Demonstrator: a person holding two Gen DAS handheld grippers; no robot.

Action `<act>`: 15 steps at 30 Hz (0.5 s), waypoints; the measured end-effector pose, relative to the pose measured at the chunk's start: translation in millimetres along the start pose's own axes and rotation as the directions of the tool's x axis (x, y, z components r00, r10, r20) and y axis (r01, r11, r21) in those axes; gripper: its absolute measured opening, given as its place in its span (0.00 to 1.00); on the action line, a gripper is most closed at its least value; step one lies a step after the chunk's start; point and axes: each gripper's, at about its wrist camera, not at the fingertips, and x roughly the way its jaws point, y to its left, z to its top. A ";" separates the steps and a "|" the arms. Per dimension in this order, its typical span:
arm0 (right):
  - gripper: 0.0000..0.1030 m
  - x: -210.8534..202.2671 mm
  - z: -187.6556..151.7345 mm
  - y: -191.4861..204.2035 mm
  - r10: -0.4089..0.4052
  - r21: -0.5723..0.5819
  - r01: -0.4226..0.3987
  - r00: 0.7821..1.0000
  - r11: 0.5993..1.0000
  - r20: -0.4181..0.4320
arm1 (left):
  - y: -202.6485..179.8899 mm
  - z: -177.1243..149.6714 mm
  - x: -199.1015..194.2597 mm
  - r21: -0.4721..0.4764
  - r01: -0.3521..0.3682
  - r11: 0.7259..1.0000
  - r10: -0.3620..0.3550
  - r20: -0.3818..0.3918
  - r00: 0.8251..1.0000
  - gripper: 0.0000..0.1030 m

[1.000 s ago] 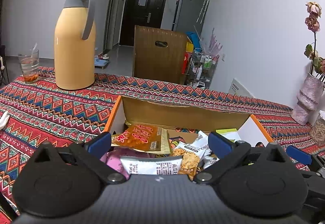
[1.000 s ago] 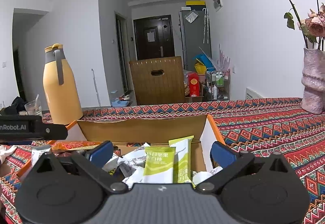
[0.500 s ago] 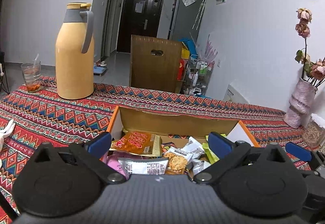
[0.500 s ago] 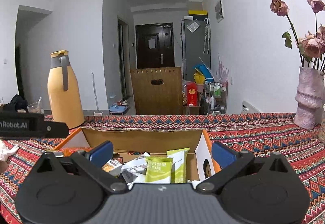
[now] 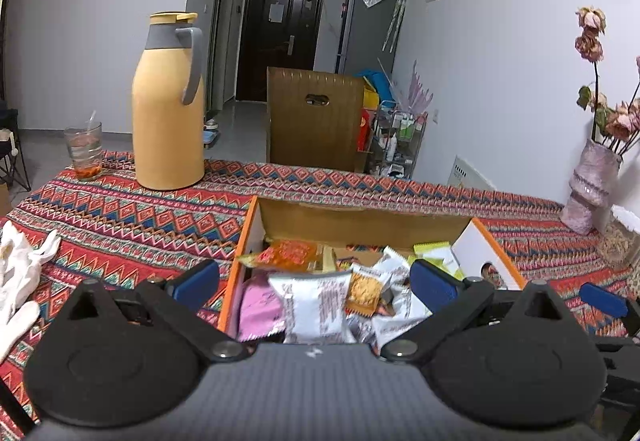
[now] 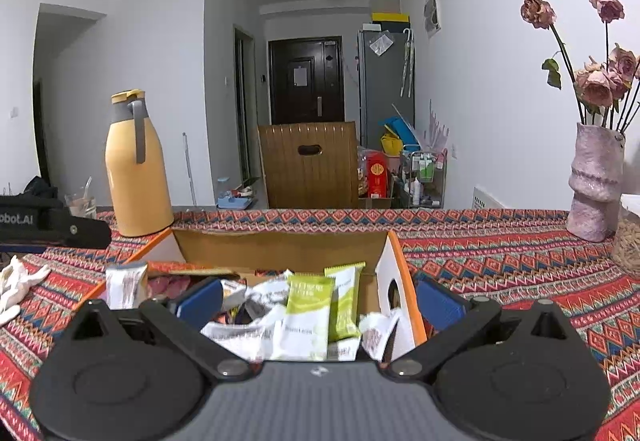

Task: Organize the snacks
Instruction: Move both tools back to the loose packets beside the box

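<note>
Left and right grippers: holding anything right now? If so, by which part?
Nothing is held. The left gripper and the right gripper both have their blue-padded fingers spread wide above the orange-edged cardboard box of snack packets, touching none.

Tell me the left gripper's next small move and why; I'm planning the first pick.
Probably ease the open left gripper forward and down onto the white snack packet. That packet lies on top of the pile at the near edge of the cardboard box, between the blue pads, and nothing is gripped yet.

Each matte black claw [image 5: 314,283] [image 6: 320,301] has blue finger pads [image 5: 198,281], round silver pivot screws and a ribbed grey body.
</note>
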 end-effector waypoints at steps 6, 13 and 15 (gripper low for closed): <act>1.00 -12.0 -14.1 -0.3 0.002 -0.003 -0.002 1.000 1.000 -0.029 | 7.7 -18.5 -7.0 0.014 -0.017 1.000 0.018 -0.036 0.999 1.00; 1.00 -20.4 -31.6 -3.5 0.007 0.004 -0.006 0.997 1.000 -0.081 | 16.2 -38.2 -13.3 0.016 -0.033 0.999 0.034 -0.066 0.997 1.00; 1.00 -22.2 -36.8 -4.5 0.004 0.005 -0.004 0.996 1.000 -0.094 | 19.4 -43.8 -12.1 0.011 -0.035 0.999 0.036 -0.082 0.996 1.00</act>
